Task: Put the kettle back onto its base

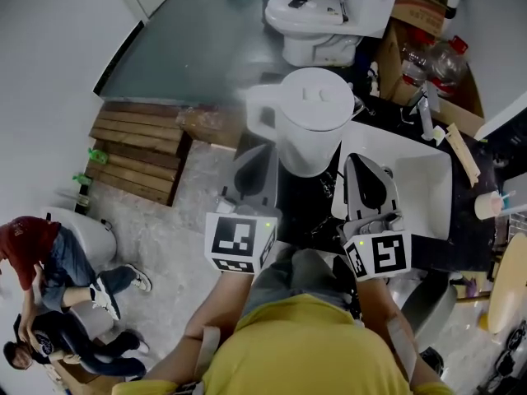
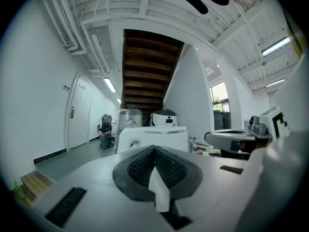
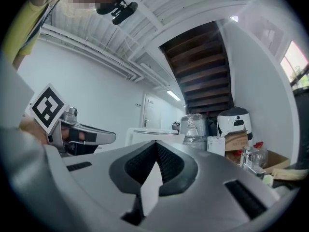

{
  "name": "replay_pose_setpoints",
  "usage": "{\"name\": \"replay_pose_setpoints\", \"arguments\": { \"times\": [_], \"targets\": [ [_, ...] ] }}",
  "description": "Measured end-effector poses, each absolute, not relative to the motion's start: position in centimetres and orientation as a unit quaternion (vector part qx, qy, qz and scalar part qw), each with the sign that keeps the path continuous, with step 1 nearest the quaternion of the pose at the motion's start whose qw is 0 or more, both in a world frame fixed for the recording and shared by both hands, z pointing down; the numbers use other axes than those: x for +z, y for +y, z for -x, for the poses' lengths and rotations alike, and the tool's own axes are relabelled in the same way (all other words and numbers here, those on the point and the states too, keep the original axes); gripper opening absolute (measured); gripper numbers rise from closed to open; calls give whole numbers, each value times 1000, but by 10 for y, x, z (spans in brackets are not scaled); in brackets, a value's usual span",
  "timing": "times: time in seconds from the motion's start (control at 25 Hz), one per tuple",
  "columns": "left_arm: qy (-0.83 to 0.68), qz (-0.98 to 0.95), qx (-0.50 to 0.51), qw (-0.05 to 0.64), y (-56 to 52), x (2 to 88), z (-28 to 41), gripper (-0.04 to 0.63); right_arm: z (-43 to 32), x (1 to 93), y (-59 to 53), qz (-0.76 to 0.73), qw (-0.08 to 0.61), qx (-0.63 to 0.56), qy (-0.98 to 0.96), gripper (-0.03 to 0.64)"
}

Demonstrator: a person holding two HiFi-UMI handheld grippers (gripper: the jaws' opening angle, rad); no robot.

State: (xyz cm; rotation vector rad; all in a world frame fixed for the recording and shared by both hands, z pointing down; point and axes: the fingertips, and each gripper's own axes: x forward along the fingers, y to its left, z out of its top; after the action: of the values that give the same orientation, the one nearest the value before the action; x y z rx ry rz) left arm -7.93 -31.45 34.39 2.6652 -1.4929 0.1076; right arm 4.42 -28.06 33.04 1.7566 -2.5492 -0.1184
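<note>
The left hand-held gripper (image 2: 154, 150) is pinched together on nothing, and the right hand-held gripper (image 3: 156, 147) is likewise closed and empty. Just ahead, between their tips, the white kettle (image 1: 309, 122) stands on the dark surface (image 1: 309, 208) beside the sink (image 1: 424, 183). Its base is hidden, so its seating is uncertain. A brush from either closed tip could push it askew or tip it.
</note>
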Motion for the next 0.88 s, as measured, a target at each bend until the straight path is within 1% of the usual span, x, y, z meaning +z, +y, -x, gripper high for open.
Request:
{"name": "replay_pose_setpoints", "arguments": {
  "times": [0.4, 0.72, 0.88],
  "targets": [
    [-474, -879, 39, 39, -266, 326, 68, 11, -30, 309, -237, -543, 27, -42, -838, 5],
    [-458, -888, 19, 30, -225, 310, 63, 11, -13, 298, -194, -523, 16, -13, -852, 5],
    [-452, -891, 30, 44, -210, 317, 61, 11, -16, 298, -184, -530, 14, -12, -848, 5]
  ]
}}
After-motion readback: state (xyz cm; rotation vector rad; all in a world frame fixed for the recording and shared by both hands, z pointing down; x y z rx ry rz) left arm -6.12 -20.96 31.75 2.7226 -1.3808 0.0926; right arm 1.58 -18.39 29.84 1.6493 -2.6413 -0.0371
